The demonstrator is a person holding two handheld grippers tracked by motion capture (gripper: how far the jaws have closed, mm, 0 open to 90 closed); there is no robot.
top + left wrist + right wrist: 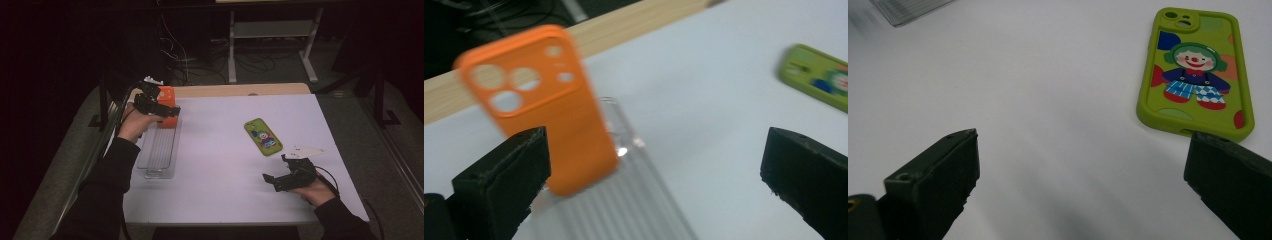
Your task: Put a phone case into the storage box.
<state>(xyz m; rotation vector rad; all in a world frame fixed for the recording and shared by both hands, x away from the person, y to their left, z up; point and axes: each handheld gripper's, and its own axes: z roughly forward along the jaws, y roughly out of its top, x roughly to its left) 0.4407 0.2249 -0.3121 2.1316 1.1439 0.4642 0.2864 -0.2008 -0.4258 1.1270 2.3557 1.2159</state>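
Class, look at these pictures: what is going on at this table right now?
A person sits at a white table with a gripper in each hand. The left gripper is open beside an orange phone case that stands in a clear ribbed tray; its jaws do not press on the case. The right gripper is open too, holding nothing, low over the table with a green phone case lying flat just ahead of it.

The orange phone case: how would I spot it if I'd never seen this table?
Look to the white table, far left corner, where a clear ribbed tray lies. The orange phone case stands upright at the tray's far end, by the left tool. Unlike the green clown case lying flat, it is plain orange, with round camera holes.
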